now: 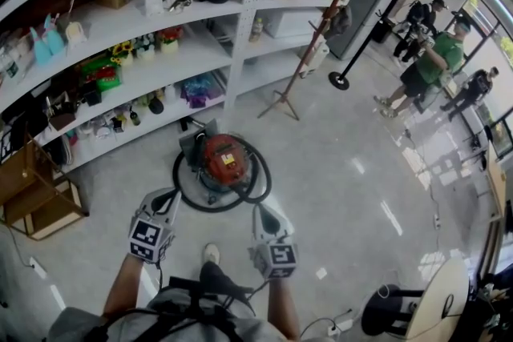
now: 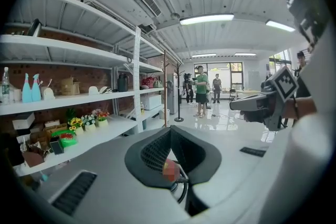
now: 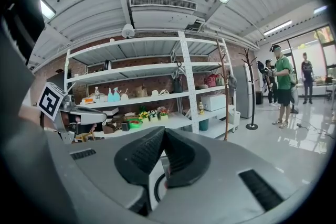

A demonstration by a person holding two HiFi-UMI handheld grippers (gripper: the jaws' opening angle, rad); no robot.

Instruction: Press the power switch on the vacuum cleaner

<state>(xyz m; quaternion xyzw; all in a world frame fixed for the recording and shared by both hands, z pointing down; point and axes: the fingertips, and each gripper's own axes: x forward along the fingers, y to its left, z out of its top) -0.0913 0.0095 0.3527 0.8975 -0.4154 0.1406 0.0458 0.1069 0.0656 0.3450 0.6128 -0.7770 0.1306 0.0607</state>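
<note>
Both held well short of the target, above the floor, with no contact yet.

- Left gripper (image 1: 167, 195): jaws were together at the tips, nothing between them. Same read in its own view (image 2: 169, 131).
- Right gripper (image 1: 264, 212): also closed and empty (image 3: 164, 131).
- Vacuum cleaner (image 1: 223, 158): sat on the floor just ahead of both grippers, in front of the white shelving (image 1: 239, 52).
- Power switch: couldn't pick it out from the head view. Only a small yellow label (image 1: 228, 159) showed on the lid.

Risks, as judged from here:
- Wrong spot pressed. The switch wasn't resolved from above, so label or lid could get poked instead.
- Tip skating off. The lid looked domed and glossy, and closed jaws make a narrow, hard point, so an off-axis push would likely slide.
- Canister shifting under load. The floor (image 1: 337, 164) was polished and reflective, so little friction was expected. A sideways push component would move the body rather than the switch.
- Hose snag. The black hose (image 1: 192, 203) lay looped around the body, with its near arc between grippers and canister. A low approach would catch it.

Materials and shapes:
- Canister was a round red body with a darker base, likely hard plastic.
- Hose was a dark flexible tube in one wide coil.
- Jaw pads were black with a ribbed grip texture, tapering to a wedge.
- Gripper shells were smooth matte grey.
- Marker cubes were flat-faced, black on white.
</note>
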